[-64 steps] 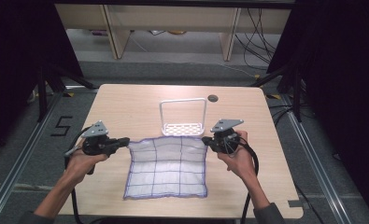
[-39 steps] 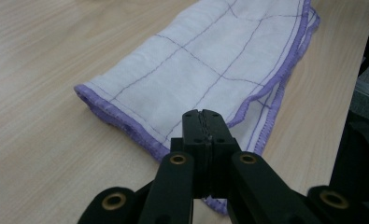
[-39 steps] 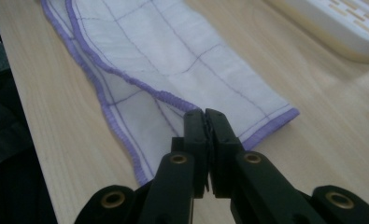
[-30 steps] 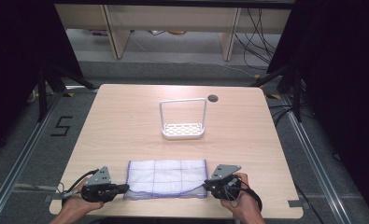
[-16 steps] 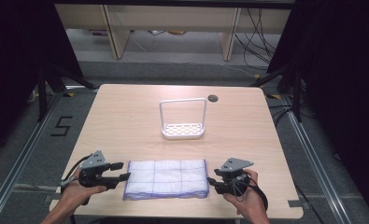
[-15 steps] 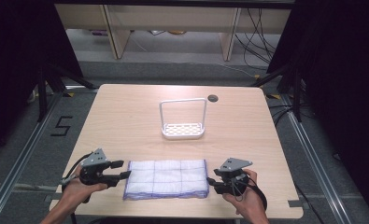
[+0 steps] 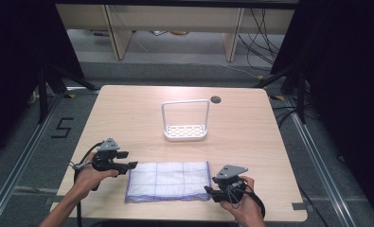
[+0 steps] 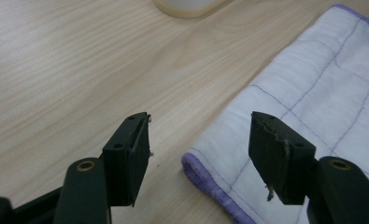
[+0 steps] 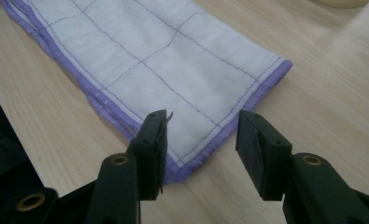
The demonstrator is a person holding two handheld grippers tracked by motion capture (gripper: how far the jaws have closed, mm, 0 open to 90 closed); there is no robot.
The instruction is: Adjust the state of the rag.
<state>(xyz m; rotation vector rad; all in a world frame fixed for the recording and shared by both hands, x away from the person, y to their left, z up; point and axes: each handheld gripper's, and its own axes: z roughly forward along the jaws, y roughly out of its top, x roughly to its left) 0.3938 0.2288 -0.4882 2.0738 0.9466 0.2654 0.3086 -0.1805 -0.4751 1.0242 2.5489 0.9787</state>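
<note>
I see the white cloth [image 7: 168, 181] with its purple grid and purple hem lying folded into a flat strip at the near edge of the tabletop [image 7: 128, 113]. Both tongs have just been opening and now stand apart, clamped on nothing: my left tongs [image 7: 131, 165] just off its left end, my right tongs [image 7: 208, 190] at its near right corner. Two seconds ago the cloth lay spread out farther up the tabletop, pinched at both far corners.

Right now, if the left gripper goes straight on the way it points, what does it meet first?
Most likely the folded white cloth. The left gripper has just been opening, nothing between its jaws, and the cloth's purple-edged corner lies just ahead. How high the jaws sit above it is unclear.
</note>
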